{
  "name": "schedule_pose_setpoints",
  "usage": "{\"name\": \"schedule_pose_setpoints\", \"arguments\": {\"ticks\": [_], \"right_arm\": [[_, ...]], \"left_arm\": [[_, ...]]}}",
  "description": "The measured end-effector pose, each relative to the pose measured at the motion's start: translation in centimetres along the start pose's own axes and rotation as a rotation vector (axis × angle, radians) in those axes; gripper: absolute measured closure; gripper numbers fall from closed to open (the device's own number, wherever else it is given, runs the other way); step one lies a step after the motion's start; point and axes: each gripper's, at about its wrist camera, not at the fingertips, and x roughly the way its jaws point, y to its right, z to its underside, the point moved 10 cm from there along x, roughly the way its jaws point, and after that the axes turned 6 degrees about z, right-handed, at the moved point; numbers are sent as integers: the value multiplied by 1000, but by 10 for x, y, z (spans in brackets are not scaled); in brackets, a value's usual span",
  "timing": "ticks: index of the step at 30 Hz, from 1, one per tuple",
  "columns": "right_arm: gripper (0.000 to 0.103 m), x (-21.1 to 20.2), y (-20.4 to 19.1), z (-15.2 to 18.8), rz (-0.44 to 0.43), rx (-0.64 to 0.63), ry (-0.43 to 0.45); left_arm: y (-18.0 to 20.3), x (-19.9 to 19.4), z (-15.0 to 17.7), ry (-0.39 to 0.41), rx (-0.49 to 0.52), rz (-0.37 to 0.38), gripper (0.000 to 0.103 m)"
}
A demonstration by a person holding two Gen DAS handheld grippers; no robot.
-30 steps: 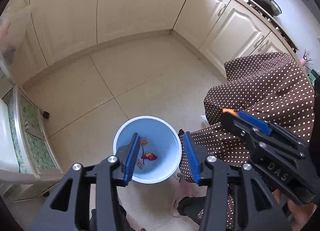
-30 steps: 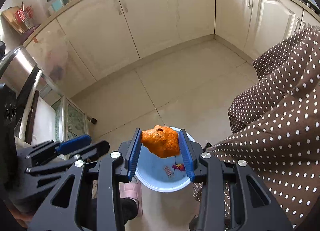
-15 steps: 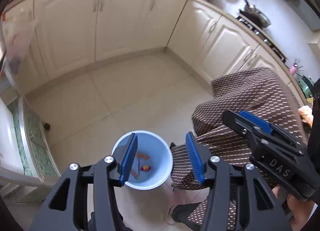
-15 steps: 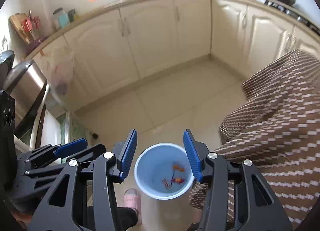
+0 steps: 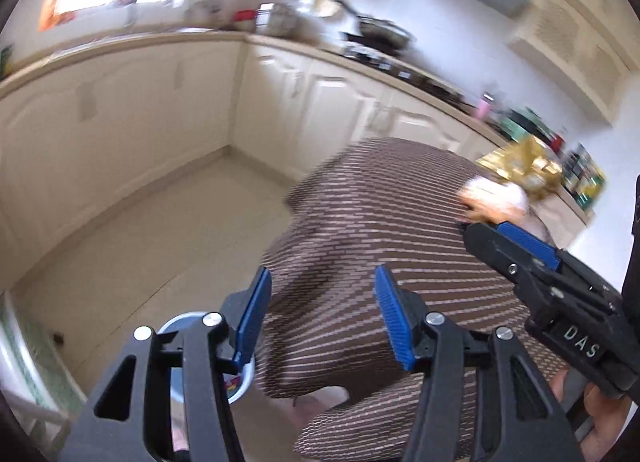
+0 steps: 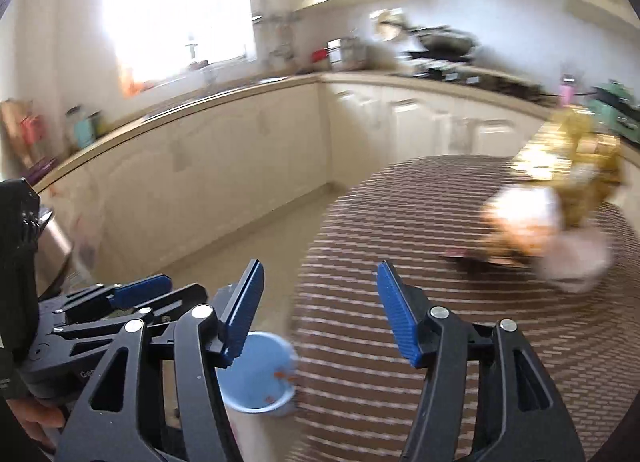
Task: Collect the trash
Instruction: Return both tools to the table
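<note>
Both views are motion-blurred. My left gripper (image 5: pixel 322 312) has its blue pads apart and still opening, with nothing between them. My right gripper (image 6: pixel 320 312) is likewise opening and empty. A blue bin (image 6: pixel 260 374) stands on the floor low down, with small orange scraps inside; in the left wrist view only its rim (image 5: pixel 246 380) shows behind my left finger. A table with a brown patterned cloth (image 6: pixel 440 282) fills the right side. On it lies a blurred heap of trash (image 6: pixel 532 230), white, orange and gold; it also shows as the heap (image 5: pixel 496 198).
Cream cabinets (image 6: pixel 248 166) run along the back under a cluttered counter with a stove and pans (image 6: pixel 444 46). Bare tiled floor (image 5: pixel 160 230) lies between cabinets and table. The other gripper (image 5: pixel 560 286) sits at the right, a hand (image 5: pixel 600 414) holding it.
Both grippers rose and swung from over the bin up toward the table. The right gripper let go of the orange peel, which dropped out of its jaws, and its pads spread wider.
</note>
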Motion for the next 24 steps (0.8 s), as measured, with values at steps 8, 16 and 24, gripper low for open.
{"name": "schedule_pose_setpoints", "arguments": {"ticks": [8,16,24], "right_arm": [[44,-26,143,18,171,141,7],[40,-19,204,35,201,228,-38],[40,3,227,29,187,275,-74]], "left_arm": [[124,62,-4,-62,286,38,50],[182,112,-11,-53,548,-31,50],[201,165,-7,-136,690,-71,50]]}}
